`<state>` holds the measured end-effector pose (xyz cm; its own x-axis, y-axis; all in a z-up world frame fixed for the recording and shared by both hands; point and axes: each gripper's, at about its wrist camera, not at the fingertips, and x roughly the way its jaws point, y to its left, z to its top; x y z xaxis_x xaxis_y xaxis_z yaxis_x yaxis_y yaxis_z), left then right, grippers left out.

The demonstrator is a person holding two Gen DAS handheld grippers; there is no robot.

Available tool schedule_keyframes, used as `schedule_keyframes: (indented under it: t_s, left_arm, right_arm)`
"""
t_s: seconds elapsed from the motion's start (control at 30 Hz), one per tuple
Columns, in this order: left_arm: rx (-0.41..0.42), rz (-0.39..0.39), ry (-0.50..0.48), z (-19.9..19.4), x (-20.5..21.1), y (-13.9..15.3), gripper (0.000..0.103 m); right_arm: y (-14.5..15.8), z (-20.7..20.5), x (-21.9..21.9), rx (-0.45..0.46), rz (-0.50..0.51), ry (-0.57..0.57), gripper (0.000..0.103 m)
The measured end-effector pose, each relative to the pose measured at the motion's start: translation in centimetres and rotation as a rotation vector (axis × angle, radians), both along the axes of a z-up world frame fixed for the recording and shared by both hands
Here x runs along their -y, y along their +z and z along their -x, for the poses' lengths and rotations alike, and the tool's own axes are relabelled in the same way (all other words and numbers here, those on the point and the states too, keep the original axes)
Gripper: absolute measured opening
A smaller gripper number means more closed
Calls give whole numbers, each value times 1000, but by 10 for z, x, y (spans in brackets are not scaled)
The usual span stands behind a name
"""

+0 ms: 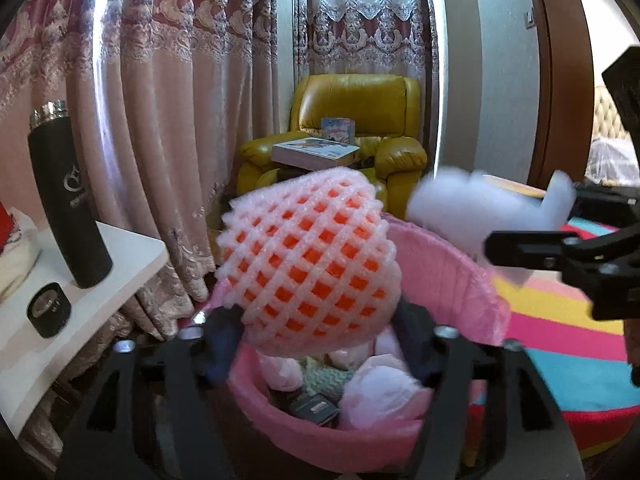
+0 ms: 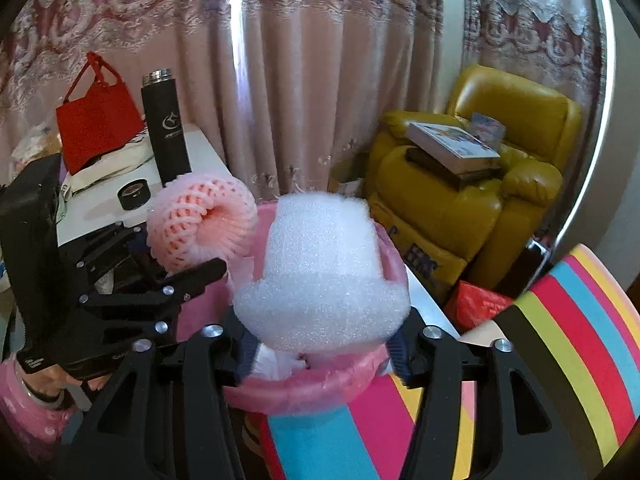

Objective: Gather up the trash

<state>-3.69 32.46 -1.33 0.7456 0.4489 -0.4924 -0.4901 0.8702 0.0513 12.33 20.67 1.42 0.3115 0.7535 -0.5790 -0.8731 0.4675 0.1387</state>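
Foam could miss: pink net sleeve [image 1: 310,256] between spread left gripper [image 1: 320,344] jaws overhangs pink bin [image 1: 448,276] rim; white foam [image 2: 320,276] between spread right gripper [image 2: 320,340] jaws sits above bin; either may bounce out.

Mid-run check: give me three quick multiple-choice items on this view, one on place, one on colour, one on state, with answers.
1. Where is the foam net?
A. on the armchair
B. over the pink bin
C. on the white table

2. What colour is the flask?
A. black
B. yellow
C. red

3. What is the state of the bin?
A. upside down
B. lidded
C. open, with trash inside

Answers:
1 B: the net sits between the left gripper fingers, right above the bin's mouth.
2 A: its body is black with a silver top.
3 C: the left wrist view shows crumpled pieces lying in the open bin.
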Motion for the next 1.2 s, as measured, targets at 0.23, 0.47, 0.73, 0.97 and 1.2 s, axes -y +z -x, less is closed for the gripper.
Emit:
schedule_keyframes:
  t_s: [0.23, 0.47, 0.73, 0.97, 1.2]
  left_arm:
    - [46, -112, 56, 34, 16, 7, 98]
    - [102, -231, 91, 75, 46, 53, 98]
    - [72, -354, 147, 106, 102, 74, 98]
    - [62, -175, 120, 114, 118, 55, 98]
    - [71, -104, 69, 116, 132, 42, 98]
  right_arm:
    - [23, 14, 45, 38, -67, -28, 75]
    - [61, 49, 98, 139, -91, -55, 85]
    - [65, 82, 140, 110, -130, -80, 85]
    - [33, 104, 153, 73, -102, -101, 85]
    - [7, 111, 149, 50, -66, -135, 85]
